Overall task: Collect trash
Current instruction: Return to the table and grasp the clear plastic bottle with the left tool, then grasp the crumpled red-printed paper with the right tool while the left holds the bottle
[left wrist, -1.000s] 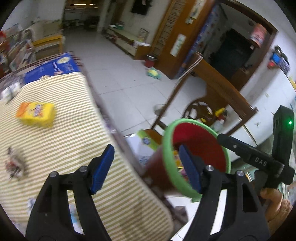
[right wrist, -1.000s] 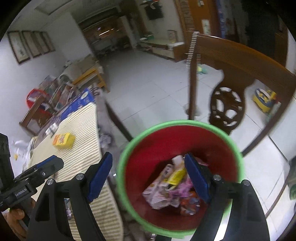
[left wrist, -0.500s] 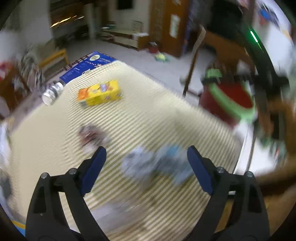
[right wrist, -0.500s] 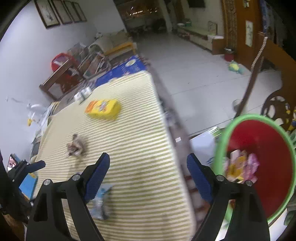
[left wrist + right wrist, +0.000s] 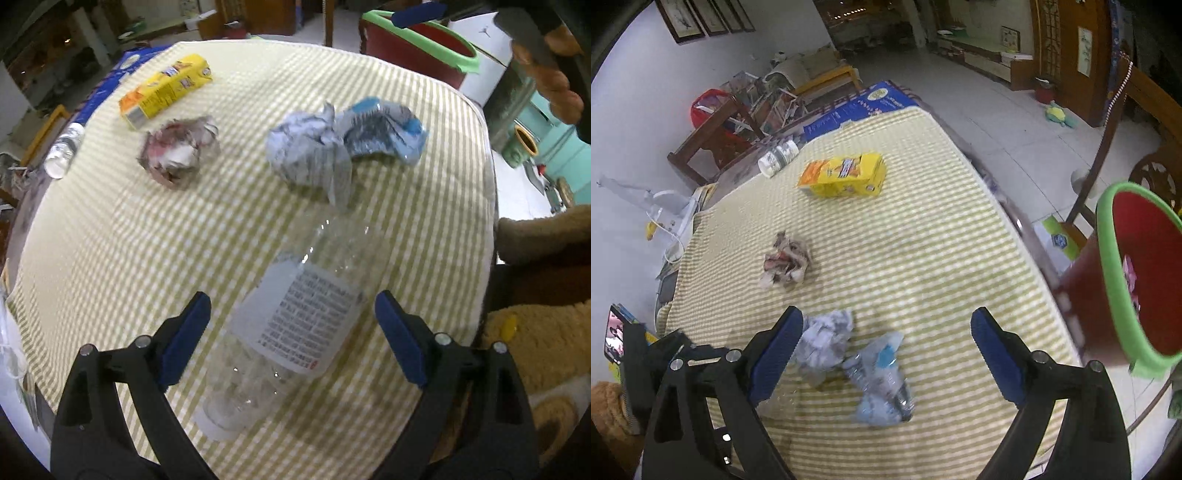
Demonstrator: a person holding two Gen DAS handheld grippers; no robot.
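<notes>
A clear plastic bottle [image 5: 291, 325] with a white label lies on the striped tablecloth [image 5: 110, 236], between the open fingers of my left gripper [image 5: 291, 328]. Beyond it lie a crumpled grey-blue wrapper [image 5: 340, 144], a crumpled reddish paper ball [image 5: 177, 151] and a yellow carton [image 5: 166, 88]. My right gripper [image 5: 886, 350] is open and empty above the wrapper [image 5: 879, 380] and a paper wad [image 5: 823, 343]. The red bin with a green rim [image 5: 1134, 280] stands at the table's right edge, with trash inside. The reddish paper ball [image 5: 786, 262] and the yellow carton [image 5: 846, 175] also show in the right wrist view.
A small bottle [image 5: 777, 157] and a blue box [image 5: 857, 107] lie at the table's far end. A wooden chair [image 5: 1123, 122] stands by the bin. My left gripper's body [image 5: 646, 354] shows at lower left. The bin also shows in the left wrist view [image 5: 424, 44].
Both grippers have swung away from the bin to the table. My left gripper has come down around the clear bottle. The bin now sits at the right edge of the right wrist view.
</notes>
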